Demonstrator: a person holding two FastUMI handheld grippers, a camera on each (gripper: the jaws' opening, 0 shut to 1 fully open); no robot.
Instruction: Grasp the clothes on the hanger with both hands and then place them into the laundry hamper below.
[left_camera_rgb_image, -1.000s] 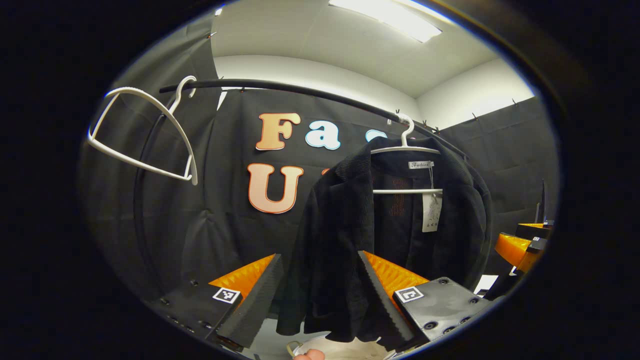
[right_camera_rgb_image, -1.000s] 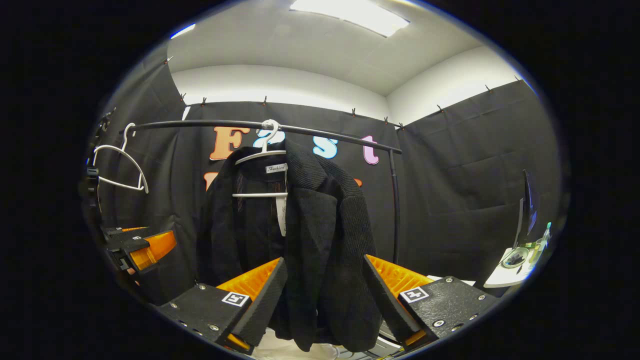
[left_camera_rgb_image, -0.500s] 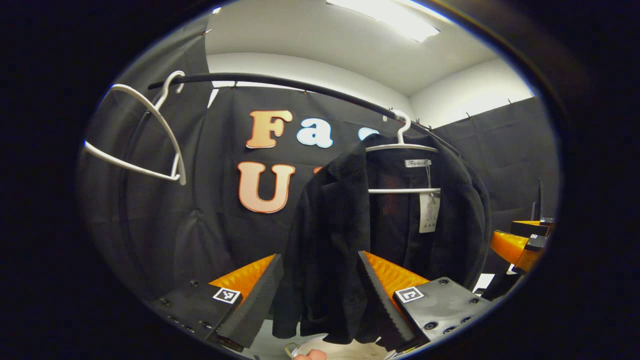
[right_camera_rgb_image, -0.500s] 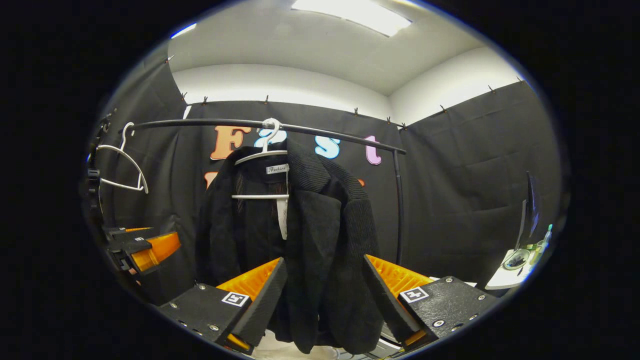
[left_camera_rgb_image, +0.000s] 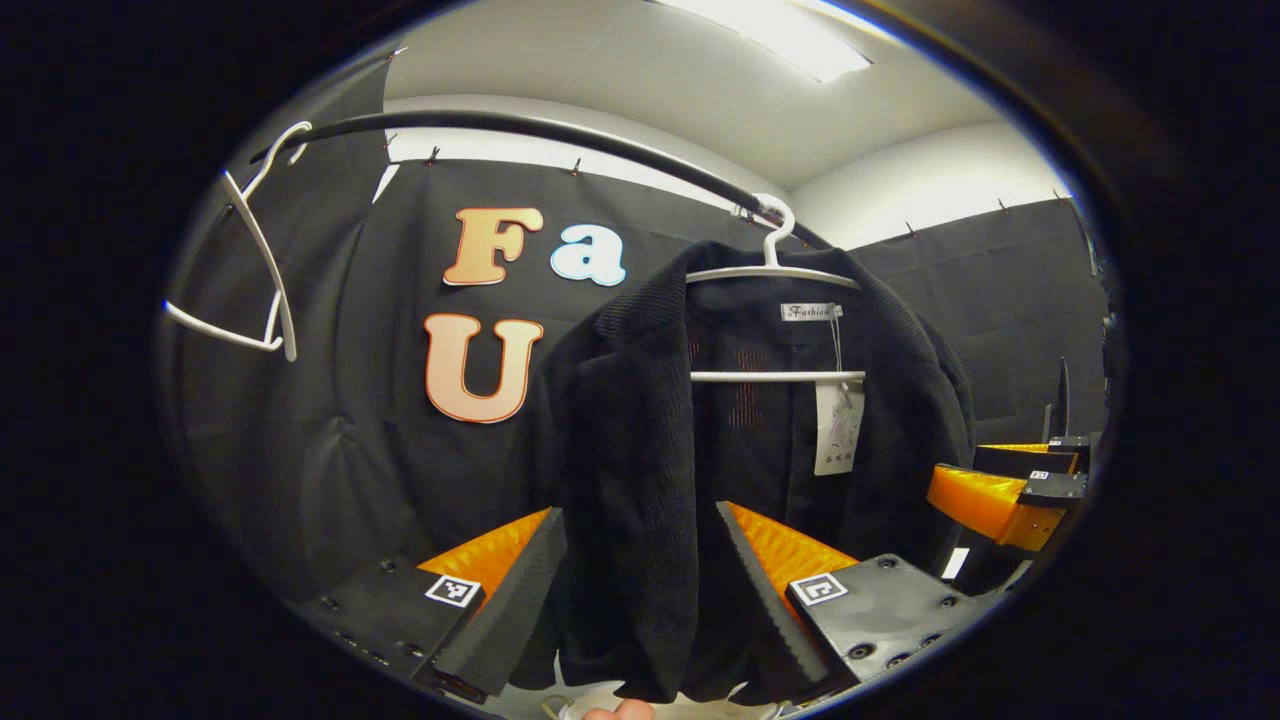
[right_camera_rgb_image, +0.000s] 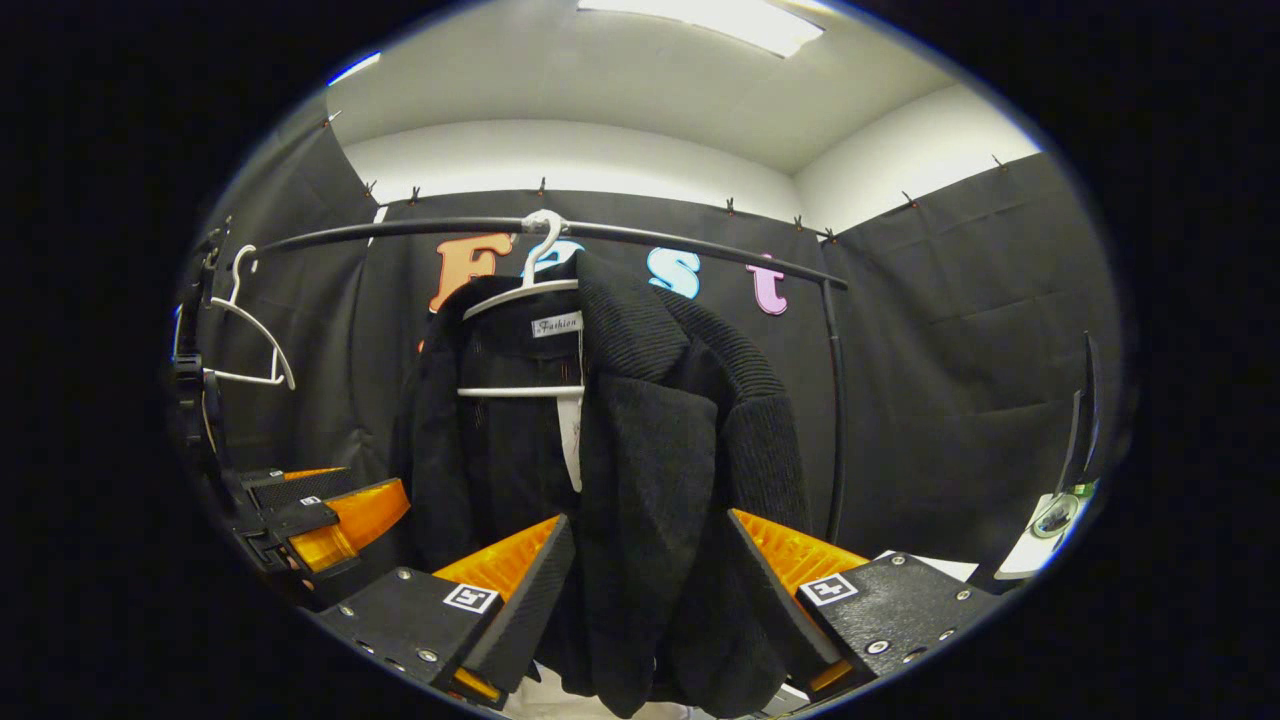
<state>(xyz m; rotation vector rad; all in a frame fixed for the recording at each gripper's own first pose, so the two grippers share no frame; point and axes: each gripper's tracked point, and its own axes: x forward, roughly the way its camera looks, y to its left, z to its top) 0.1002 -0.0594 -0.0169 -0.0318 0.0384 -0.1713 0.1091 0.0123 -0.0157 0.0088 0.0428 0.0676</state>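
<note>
We see both grippers, left (left_camera_rgb_image: 640, 585) and right (right_camera_rgb_image: 650, 600), released around the black jacket (left_camera_rgb_image: 640, 480); its hem is cut off below.

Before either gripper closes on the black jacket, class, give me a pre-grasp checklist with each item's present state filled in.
1. Left gripper open, with the jacket front panel hanging between its fingers: ok.
2. Right gripper open, with the other front panel between its fingers: ok.
3. Fingers actually pressing the cloth: cannot tell.
4. Jacket hanging on the white hanger, which is hooked on the rail: ok.
5. Laundry hamper directly below the jacket: cannot tell.
</note>
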